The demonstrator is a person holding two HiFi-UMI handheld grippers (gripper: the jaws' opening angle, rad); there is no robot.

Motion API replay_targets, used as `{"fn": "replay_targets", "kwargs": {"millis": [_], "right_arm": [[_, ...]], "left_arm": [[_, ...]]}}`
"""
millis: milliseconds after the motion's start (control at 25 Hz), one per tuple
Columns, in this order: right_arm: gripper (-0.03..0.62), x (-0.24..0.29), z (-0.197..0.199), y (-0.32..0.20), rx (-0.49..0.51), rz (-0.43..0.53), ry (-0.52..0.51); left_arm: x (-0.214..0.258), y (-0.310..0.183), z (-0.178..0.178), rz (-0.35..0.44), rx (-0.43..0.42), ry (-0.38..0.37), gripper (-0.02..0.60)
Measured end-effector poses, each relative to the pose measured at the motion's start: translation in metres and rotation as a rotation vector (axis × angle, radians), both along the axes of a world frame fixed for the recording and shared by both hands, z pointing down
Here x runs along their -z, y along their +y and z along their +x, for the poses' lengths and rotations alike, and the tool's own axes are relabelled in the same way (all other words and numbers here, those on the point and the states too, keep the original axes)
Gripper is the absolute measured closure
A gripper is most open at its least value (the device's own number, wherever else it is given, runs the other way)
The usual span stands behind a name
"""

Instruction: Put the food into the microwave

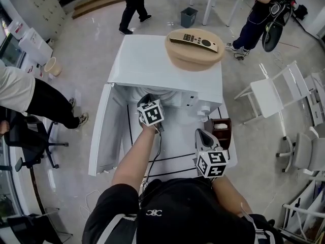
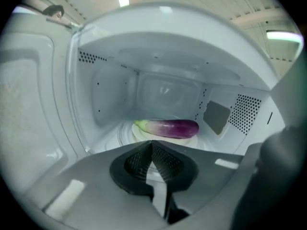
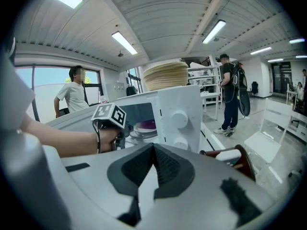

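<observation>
The white microwave (image 1: 152,60) stands with its door (image 1: 101,131) swung open to the left. Inside, a purple eggplant (image 2: 168,127) lies on a white plate (image 2: 144,136) on the turntable; in the right gripper view the eggplant (image 3: 147,125) shows through the opening. My left gripper (image 1: 145,98) sits at the mouth of the cavity, just short of the plate, and its jaws (image 2: 152,150) are shut with nothing between them. My right gripper (image 1: 201,132) hangs in front of the microwave's knob panel (image 3: 178,119), also shut and empty (image 3: 153,152).
A round wooden board (image 1: 194,52) with a remote (image 1: 193,39) lies on top of the microwave. A dark brown holder (image 1: 221,128) stands at the microwave's right. White chairs (image 1: 274,93) and a bin (image 1: 188,17) stand around, and people stand behind and to the left.
</observation>
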State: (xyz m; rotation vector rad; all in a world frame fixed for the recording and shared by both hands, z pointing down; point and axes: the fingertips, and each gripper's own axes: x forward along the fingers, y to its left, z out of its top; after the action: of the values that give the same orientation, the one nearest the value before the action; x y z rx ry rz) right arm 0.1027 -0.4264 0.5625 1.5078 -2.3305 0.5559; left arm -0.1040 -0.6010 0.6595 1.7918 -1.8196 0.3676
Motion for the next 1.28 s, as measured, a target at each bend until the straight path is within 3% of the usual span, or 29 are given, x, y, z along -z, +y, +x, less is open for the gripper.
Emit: {"fn": "replay_targets", "kwargs": {"millis": [240, 480, 840, 1280], "right_arm": [[0.588, 0.01, -0.008, -0.008, -0.002, 0.033, -0.047], [0.588, 0.019, -0.021, -0.011, -0.005, 0.059, -0.085], [0.588, 0.041, -0.036, -0.02, 0.044, 0.113, -0.071], [0.588, 0.046, -0.052, -0.017, 0.084, 0.114, -0.101]], "left_arm": [[0.017, 0.04, 0.019, 0.0, -0.169, -0.086, 0.572], [0.055, 0.091, 0.031, 0.055, -0.235, -0.082, 0.574], [0.101, 0.146, 0.053, 0.091, -0.246, -0.005, 0.572], [0.113, 0.158, 0.046, 0.107, -0.23, -0.003, 0.572]]}}
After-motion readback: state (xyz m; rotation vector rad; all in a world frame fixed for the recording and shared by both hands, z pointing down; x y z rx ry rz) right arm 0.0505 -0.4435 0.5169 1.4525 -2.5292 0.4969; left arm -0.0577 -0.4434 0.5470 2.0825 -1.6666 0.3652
